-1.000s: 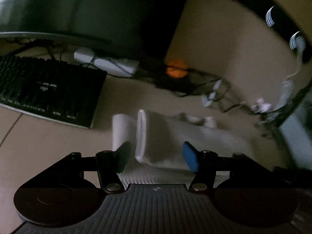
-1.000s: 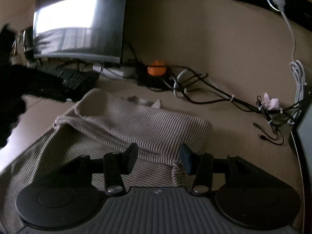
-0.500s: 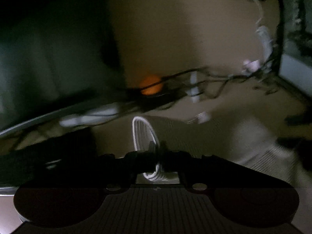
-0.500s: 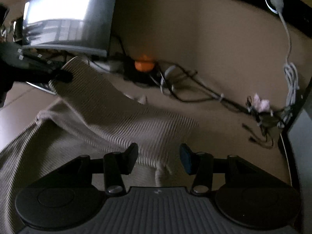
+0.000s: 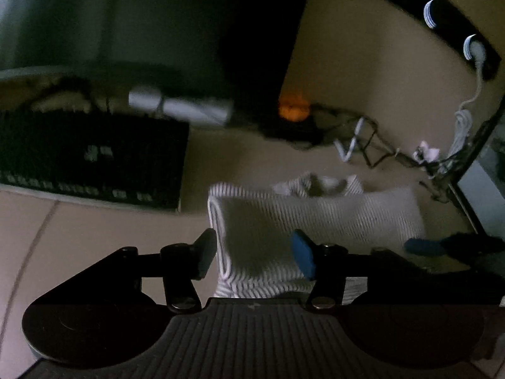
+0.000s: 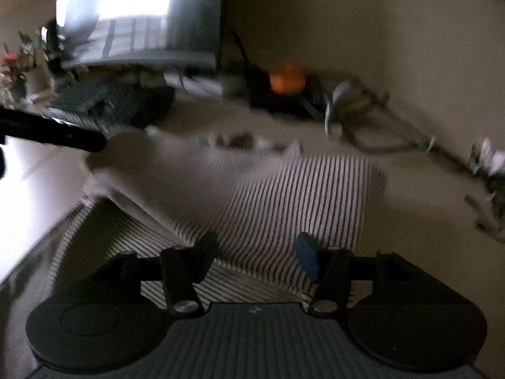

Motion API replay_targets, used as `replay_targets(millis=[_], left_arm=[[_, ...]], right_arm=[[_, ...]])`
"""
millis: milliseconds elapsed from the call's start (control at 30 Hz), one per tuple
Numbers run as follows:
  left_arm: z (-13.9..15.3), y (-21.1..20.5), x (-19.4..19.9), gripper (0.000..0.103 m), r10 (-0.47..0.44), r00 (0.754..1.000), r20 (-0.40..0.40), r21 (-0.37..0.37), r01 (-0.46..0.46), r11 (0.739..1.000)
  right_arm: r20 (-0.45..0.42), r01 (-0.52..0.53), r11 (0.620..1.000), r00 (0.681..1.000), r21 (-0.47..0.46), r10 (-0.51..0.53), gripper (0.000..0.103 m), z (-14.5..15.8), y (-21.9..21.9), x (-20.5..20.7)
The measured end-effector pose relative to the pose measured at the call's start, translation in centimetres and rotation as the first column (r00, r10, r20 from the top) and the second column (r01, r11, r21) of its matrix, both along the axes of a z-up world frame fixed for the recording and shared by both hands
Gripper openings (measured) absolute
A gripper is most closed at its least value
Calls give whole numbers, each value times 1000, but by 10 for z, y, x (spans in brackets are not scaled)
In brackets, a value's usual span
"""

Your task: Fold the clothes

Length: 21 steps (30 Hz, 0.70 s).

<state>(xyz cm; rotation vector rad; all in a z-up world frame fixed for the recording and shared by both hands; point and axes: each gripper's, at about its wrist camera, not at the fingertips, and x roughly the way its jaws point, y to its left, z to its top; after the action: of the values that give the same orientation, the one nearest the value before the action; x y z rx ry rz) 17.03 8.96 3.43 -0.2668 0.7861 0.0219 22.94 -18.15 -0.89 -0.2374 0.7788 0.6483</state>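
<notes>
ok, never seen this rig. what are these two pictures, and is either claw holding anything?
There is no robot here. A person carries a two-finger gripper in each hand, and each has a fisheye camera looking forward along its fingers, so one picture comes from the left hand and one from the right.

The left gripper and the right gripper both stand open; both have just been opening. The cream ribbed striped garment lies partly folded on the beige desk, and its cloth shows between both pairs of fingers, but the pads are not pressing on it.

Behind it are a black keyboard, a grey monitor, a small orange round object and tangled cables.
</notes>
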Motion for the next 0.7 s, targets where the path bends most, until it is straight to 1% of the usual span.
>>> replay_targets(millis=[67,167,200,333,367,400,433,467,500,533,567,633,700], left_arm=[[-12,-5,11,58,24,998,-52,34,-23,999],[-22,-6,14,59,42,996,-76,43,-39,998],[-23,-7,14,59,46,996,-78,44,-42,998],[-28,-4,14,60,53,995,-80,38,-50,998],[-28,-3,14,58,54,995,-81,35,-52,998],[-29,-3,15,55,54,996,-77,32,-51,998],[-30,-3,16,48,53,996,-73,29,-51,998],[-27,-5,16,25,52,997,-57,53,-49,997],[-24,-7,16,19,50,998,-42,76,-47,996],[-15,-13,13,16,29,1000,1,121,-28,992],[-7,-20,11,10,5,999,43,166,-12,986],[11,-31,7,10,-47,993,110,230,20,973],[21,-39,10,10,-75,987,143,290,31,956]], right_arm=[[-13,1,1000,1000,20,-1,58,-4,-2,3],[3,-3,1000,1000,20,3,58,5,-5,-1],[23,-3,1000,1000,23,2,58,9,-8,-3],[165,15,999,986,-45,-7,59,22,-13,-12],[171,11,998,985,-69,1,60,21,-13,-11],[167,12,996,986,-90,3,60,17,-13,-9],[163,14,994,987,-110,4,60,13,-14,-7],[163,24,992,987,-120,-4,60,10,-14,-6],[163,34,991,987,-130,-12,60,6,-14,-4],[165,44,989,986,-140,-21,60,4,-15,-3],[184,63,988,982,-143,-36,60,4,-16,-4],[222,99,984,973,-149,-64,60,6,-18,-6],[240,118,980,968,-161,-77,60,6,-19,-5]])
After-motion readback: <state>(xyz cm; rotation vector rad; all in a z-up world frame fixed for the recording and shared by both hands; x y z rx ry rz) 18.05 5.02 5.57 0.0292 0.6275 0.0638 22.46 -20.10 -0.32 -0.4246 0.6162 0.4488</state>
